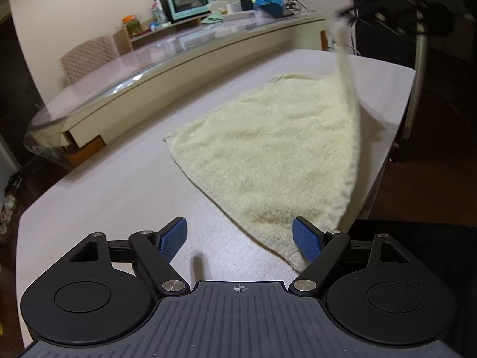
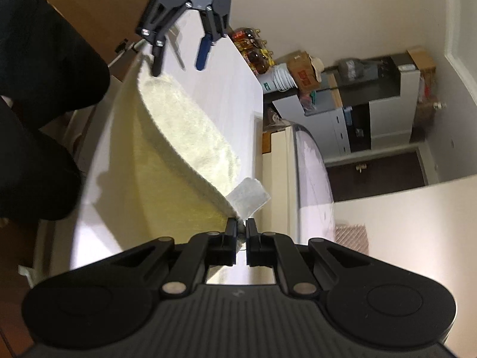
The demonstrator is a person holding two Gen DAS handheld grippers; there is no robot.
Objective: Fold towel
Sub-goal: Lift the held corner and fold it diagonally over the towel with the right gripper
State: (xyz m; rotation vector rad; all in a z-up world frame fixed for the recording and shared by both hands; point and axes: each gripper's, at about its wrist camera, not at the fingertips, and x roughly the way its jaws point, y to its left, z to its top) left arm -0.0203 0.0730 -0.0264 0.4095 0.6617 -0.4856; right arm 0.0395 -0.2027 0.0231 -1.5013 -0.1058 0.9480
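I hold the right gripper (image 2: 241,232) clamped on one corner of the cream fluffy terry towel (image 1: 268,155), lifted high so that this edge rises off the pale grey table (image 1: 119,185), probably to carry it over for a fold. The left gripper (image 1: 240,238) stands wide apart and holds nothing; it hovers just above the near corner of the towel, perhaps touching it, the view is unclear. The rest of the towel lies flat on the table.
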